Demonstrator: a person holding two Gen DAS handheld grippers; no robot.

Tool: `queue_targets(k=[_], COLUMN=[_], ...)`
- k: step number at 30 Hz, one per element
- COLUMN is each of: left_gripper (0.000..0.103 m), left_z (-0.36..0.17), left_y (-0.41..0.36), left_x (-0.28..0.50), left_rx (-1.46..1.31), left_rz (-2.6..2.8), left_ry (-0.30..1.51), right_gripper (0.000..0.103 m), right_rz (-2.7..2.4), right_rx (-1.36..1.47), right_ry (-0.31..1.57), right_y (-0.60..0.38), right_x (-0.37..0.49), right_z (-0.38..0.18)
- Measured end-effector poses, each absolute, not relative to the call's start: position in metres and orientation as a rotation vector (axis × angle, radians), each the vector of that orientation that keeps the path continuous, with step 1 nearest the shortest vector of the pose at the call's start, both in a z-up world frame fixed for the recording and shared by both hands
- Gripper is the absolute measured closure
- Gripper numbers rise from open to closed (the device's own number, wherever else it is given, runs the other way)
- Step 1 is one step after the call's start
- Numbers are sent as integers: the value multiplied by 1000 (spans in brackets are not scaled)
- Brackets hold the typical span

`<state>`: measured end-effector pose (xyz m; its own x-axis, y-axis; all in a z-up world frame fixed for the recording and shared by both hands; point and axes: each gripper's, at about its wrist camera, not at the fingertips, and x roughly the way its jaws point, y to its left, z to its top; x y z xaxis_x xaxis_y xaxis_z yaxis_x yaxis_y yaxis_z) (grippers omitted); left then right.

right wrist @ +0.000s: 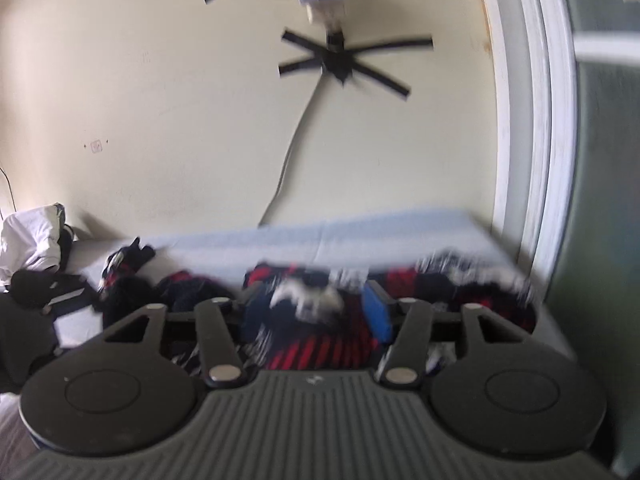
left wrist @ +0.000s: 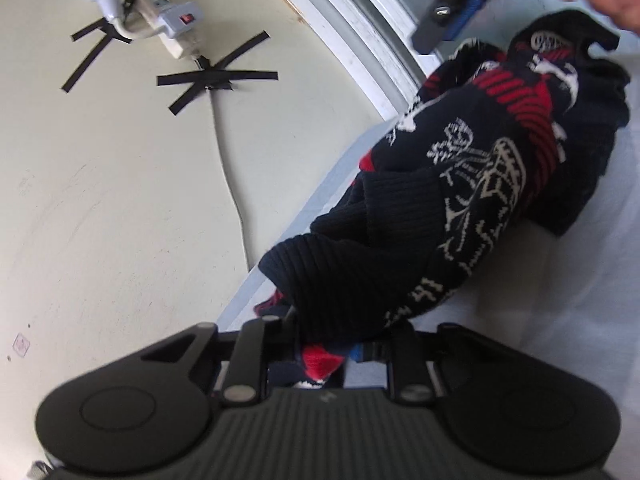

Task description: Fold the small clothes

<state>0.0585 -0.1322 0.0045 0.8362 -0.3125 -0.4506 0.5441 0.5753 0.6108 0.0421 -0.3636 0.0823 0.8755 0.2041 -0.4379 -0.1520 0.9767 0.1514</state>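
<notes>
Navy knitted sweater with red stripes and white pattern [left wrist: 460, 184] lies bunched across the pale tabletop [left wrist: 560, 300], centre-right of the left view, stretched for folding. Left claw [left wrist: 320, 360] pinches its red-striped hem; right claw [right wrist: 316, 320] gapes over it, grip unclear.

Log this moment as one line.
step: folding | left gripper: shut on sweater | right gripper: open, over sweater | surface: bed
</notes>
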Motion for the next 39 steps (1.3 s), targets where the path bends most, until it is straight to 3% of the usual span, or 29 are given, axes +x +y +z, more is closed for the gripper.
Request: queue_targets(k=[10, 15, 18, 19, 20, 22, 23, 24, 27, 33, 39], left_gripper=[89, 93, 84, 68, 63, 64, 69, 81, 87, 91, 93], left_z=[46, 41, 38, 35, 31, 24, 22, 22, 30, 79, 169], left_y=[-66, -69, -76, -79, -82, -87, -87, -87, -82, -53, -10], left_x=[-58, -64, -57, -53, -51, -43, -41, -38, -37, -30, -57], left_rx=[614, 592, 570, 567, 570, 570, 550, 530, 483, 308, 157], left_rz=[-588, -589, -582, -577, -562, -554, -558, -563, -550, -458, -359], left_ry=[231, 289, 305, 312, 318, 343, 362, 373, 369, 323, 103], right_gripper=[35, 24, 16, 17, 19, 65, 69, 82, 87, 88, 88], right_rz=[329, 272, 239, 235, 239, 246, 254, 230, 204, 186, 227], right_rx=[132, -17, -13, -13, -1, 15, 20, 0, 19, 141, 161], right_ry=[623, 713, 767, 779, 797, 821, 811, 772, 675, 354, -18], right_y=[-352, -325, -318, -316, -314, -310, -308, -306, -312, -335, -318], right_x=[77, 98, 122, 128, 135, 141, 139, 132, 109, 41, -45], right_z=[72, 50, 38, 36, 32, 29, 32, 38, 63, 152, 249])
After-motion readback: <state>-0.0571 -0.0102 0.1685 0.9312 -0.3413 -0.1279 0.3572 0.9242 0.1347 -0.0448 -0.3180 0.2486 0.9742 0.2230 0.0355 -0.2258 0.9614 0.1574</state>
